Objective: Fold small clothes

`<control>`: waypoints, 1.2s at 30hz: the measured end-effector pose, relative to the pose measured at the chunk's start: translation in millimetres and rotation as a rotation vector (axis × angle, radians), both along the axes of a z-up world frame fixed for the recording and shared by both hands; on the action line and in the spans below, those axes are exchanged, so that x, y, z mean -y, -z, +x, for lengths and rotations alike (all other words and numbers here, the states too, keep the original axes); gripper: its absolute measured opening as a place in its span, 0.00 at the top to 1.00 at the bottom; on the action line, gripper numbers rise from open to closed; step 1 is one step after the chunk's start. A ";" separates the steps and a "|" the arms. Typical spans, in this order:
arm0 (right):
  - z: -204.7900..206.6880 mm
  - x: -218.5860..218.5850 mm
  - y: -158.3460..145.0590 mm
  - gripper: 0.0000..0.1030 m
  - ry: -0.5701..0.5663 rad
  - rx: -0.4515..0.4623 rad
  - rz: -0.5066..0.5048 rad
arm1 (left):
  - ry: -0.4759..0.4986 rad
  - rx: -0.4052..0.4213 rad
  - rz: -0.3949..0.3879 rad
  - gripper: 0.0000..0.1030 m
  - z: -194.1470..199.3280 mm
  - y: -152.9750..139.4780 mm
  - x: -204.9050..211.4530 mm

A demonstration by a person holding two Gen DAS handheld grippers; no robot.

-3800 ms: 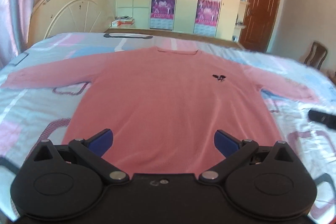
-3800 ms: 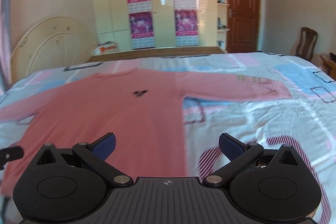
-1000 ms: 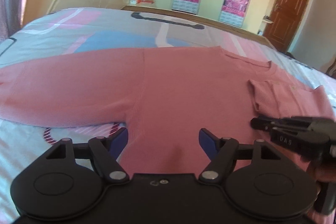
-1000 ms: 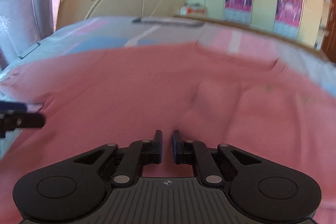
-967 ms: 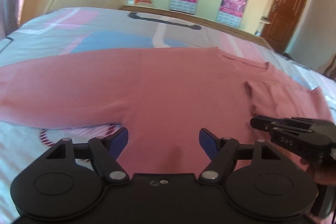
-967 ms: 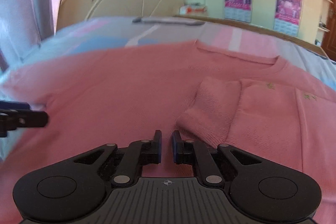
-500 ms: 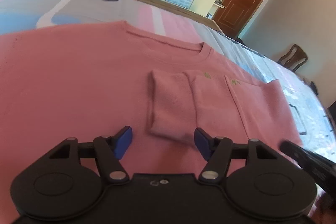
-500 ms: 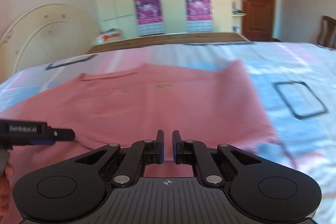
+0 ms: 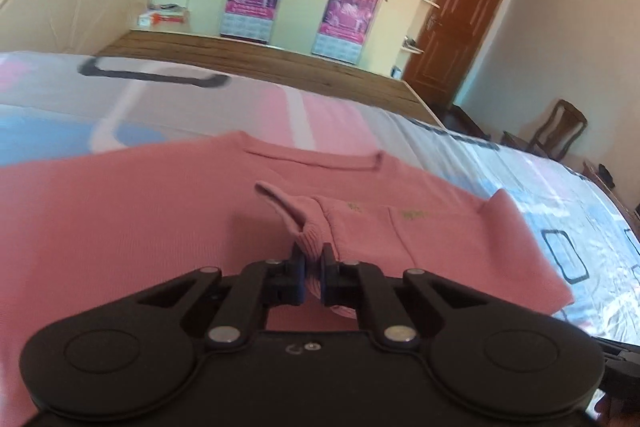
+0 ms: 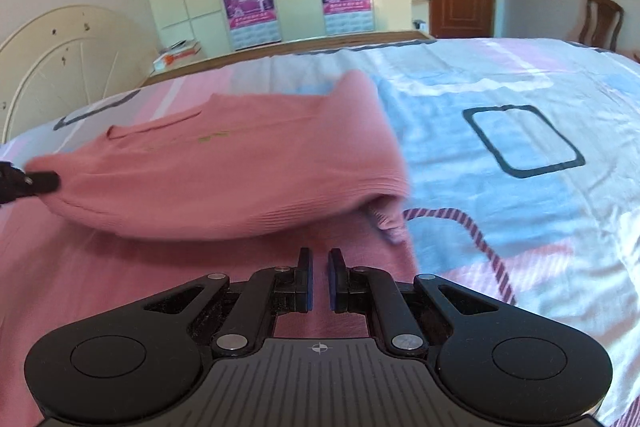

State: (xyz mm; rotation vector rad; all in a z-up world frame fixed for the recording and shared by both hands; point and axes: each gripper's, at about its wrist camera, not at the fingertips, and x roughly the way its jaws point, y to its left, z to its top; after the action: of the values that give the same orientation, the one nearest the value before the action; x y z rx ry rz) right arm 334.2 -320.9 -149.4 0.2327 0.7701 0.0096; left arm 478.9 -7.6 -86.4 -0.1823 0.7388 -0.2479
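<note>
Two tongs here: the left tongs (image 9: 312,269) just closed and now pinch the folded-in sleeve cuff (image 9: 308,227) of the pink sweater (image 9: 120,219), which lies mid-bed (image 10: 520,131); the right tongs (image 10: 319,281) are closed on nothing, near the sweater's side edge.

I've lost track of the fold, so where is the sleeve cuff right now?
In the left wrist view the sleeve cuff sits at centre, pinched in the left gripper, over the pink sweater chest, below the neckline.
</note>
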 end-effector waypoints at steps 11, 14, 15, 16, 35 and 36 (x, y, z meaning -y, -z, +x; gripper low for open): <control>-1.1 7.2 -1.3 0.92 0.002 0.003 0.043 | -0.067 -0.070 0.020 0.94 -9.0 29.4 -31.4; 0.4 18.9 -0.2 0.92 0.042 -0.018 0.120 | -0.074 -0.084 0.036 0.81 -6.8 33.7 -33.2; 1.1 22.2 0.7 0.92 0.053 -0.022 0.137 | -0.082 -0.082 0.038 0.74 -5.4 34.8 -35.2; 2.0 24.9 1.3 0.92 0.067 -0.024 0.147 | -0.089 -0.083 0.032 0.65 -3.7 35.8 -37.6; 138.9 79.3 -13.2 0.63 0.012 0.100 0.102 | -0.066 -0.071 0.038 0.92 56.8 45.5 -30.2; 146.1 79.8 -9.7 0.63 0.006 0.084 0.109 | -0.072 -0.064 0.032 0.93 55.7 45.6 -29.0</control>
State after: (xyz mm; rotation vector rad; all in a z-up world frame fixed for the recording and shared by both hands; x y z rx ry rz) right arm 480.3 -400.6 -139.7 0.3360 0.6858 0.0559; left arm 534.6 21.5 -132.0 -0.1864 0.7982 -0.1622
